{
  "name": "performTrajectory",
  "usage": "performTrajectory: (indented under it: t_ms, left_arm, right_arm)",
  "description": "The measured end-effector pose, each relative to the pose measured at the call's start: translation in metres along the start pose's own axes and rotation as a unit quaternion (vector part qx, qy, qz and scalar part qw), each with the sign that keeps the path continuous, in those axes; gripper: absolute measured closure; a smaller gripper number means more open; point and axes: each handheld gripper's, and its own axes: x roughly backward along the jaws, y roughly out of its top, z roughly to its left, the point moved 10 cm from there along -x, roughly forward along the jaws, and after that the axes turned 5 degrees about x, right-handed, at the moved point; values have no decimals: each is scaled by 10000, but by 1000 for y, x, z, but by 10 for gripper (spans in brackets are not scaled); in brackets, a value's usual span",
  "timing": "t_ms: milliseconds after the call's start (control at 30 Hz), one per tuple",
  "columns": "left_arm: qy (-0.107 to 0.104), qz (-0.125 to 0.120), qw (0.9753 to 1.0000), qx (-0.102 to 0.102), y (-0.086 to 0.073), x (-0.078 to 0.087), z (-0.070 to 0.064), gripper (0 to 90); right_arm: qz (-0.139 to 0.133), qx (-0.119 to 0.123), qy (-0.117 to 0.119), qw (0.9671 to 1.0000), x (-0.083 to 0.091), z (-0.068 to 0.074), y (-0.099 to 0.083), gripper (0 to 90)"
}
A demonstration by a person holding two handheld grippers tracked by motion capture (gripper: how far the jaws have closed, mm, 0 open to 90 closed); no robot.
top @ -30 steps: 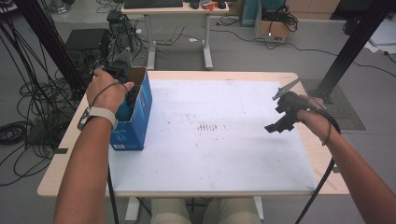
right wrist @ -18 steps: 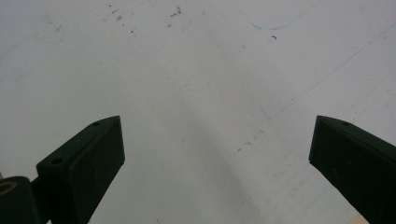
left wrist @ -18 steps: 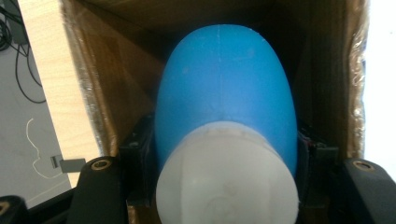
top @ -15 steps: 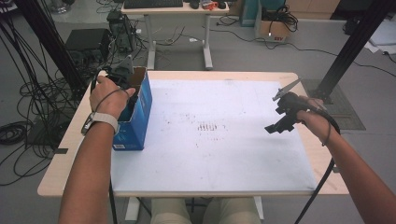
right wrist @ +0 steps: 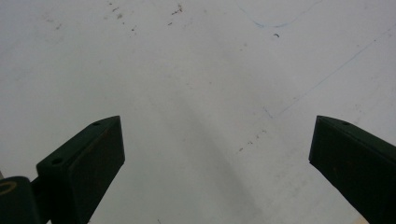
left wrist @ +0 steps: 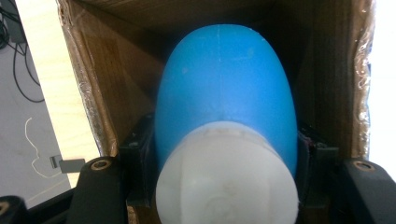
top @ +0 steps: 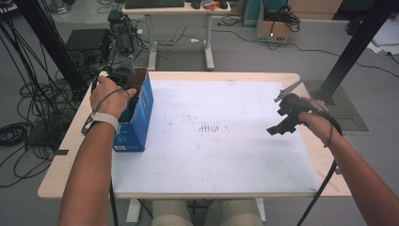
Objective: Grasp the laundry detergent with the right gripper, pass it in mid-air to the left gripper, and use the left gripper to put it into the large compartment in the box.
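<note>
We hold the left gripper [top: 133, 101] down inside the open-topped blue cardboard box [top: 141, 113] at the left edge of the white table sheet [top: 216, 141], its jaws clamped on the sides of a blue plastic bottle with a white cap [left wrist: 226, 126], which sits within the box's brown walls. Our right gripper [top: 281, 123] hovers above the sheet's right side, well apart from the box, jaws spread wide with nothing between them.

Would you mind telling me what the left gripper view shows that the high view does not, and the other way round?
The left gripper view alone shows a blue bottle with a white cap, clamped between the left gripper's jaws inside the box. The high view alone shows the right gripper held open over the white table sheet. Both show the cardboard box and the left gripper reaching into it.
</note>
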Motion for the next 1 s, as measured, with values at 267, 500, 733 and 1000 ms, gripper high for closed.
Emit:
performTrajectory:
  t_ms: [267,500,733,1000]
  left_arm:
    - [0,42,10000,3,-1,0,0,374]
    - [12,47,10000,-8,-1,0,1,374]
    - [-12,57,10000,22,-1,0,1,375]
    - [-16,55,10000,33,-1,0,1,374]
  right_arm:
    - [16,-24,-1,10000,1,1,-1,32]
    - [11,-27,4,10000,0,2,-1,32]
    - [-28,-79,36,10000,-1,3,0,32]
    - [-21,-132,32,9999,0,3,0,32]
